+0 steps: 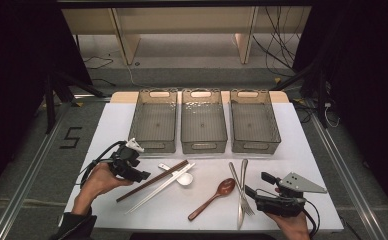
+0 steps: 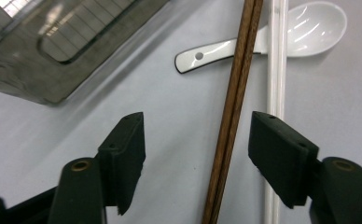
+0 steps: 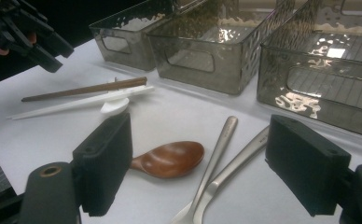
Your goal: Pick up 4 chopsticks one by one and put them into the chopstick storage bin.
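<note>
My left gripper hovers low over the white mat with its jaws open. A pair of brown chopsticks runs between the jaws, nearer the right one, and neither pad touches it. A pair of white chopsticks lies just beside them, across the handle of a white ceramic spoon. My right gripper rests open at the front right, with nothing gripped. It faces a wooden spoon and a metal fork and spoon.
Three clear grey bins stand in a row at the back of the white mat, all empty. The leftmost bin's corner lies close to the left gripper. Dark floor and cables surround the table.
</note>
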Tool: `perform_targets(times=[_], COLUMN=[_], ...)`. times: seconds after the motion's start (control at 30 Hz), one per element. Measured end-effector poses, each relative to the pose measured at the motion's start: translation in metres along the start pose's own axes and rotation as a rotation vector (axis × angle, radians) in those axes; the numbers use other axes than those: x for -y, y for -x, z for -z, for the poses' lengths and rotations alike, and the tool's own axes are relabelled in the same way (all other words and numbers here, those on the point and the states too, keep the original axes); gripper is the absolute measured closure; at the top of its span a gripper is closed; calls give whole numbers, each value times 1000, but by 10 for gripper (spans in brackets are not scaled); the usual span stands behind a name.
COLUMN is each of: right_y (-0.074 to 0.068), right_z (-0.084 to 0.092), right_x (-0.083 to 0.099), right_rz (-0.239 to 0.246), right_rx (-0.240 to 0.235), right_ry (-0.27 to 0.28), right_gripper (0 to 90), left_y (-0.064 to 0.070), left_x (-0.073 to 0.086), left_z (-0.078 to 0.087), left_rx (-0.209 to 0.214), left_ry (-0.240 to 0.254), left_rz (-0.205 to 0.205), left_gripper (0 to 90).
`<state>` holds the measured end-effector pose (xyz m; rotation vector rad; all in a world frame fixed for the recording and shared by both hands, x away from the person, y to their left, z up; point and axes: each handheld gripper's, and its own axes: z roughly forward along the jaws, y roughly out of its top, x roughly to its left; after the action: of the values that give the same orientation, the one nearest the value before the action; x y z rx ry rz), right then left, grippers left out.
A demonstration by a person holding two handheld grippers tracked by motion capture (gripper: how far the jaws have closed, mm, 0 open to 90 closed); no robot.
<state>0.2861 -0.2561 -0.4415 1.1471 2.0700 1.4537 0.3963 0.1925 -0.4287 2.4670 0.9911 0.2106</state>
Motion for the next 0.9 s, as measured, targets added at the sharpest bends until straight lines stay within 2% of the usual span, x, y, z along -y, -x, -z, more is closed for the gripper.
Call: perform_targets(times=[0.3,0.5,0.9], right_y=[0,0,1], right_z=[0,-1,-1], right_x=[0,0,0], right_rz=[-1,2,-1], right_rx=[-1,-3,-4], right_ry=[-5,-6,-13], right_gripper=[241,241,243], left_y=[1,1,2], left_x=[0,0,0], left_z=[-13,-23,-32], left_rx=[41,47,74], left_ry=[-42,-80,-95], left_rz=[-26,-45,-52], left_gripper=[506,568,654])
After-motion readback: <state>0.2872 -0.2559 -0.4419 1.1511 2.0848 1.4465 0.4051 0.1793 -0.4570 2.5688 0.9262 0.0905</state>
